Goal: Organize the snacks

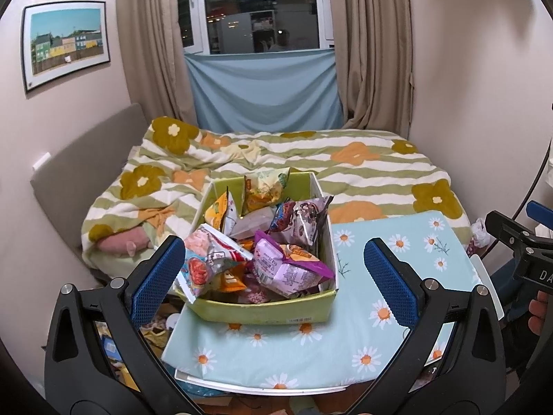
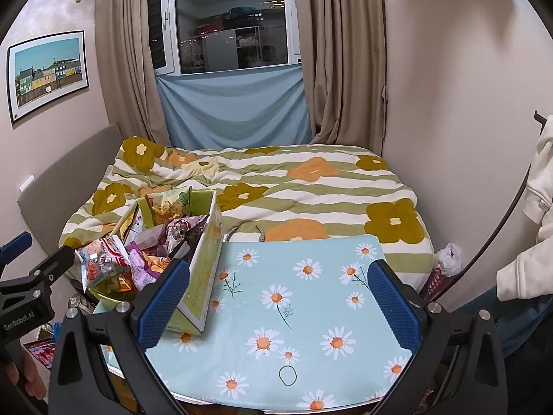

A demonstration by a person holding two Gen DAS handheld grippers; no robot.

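Observation:
A yellow-green cardboard box stands on the left part of a small table covered with a light-blue daisy cloth. Several snack packets fill it: a purple one, a red-and-white one, a dark purple one and orange ones. My left gripper is open, just in front of the box, with nothing between its blue pads. In the right wrist view the box sits at the left, and my right gripper is open over the bare cloth.
Behind the table is a bed with a green-striped flower quilt, then curtains and a window. The right gripper's body shows at the left view's right edge. A person's white sleeve is at the right. Clutter lies on the floor left of the table.

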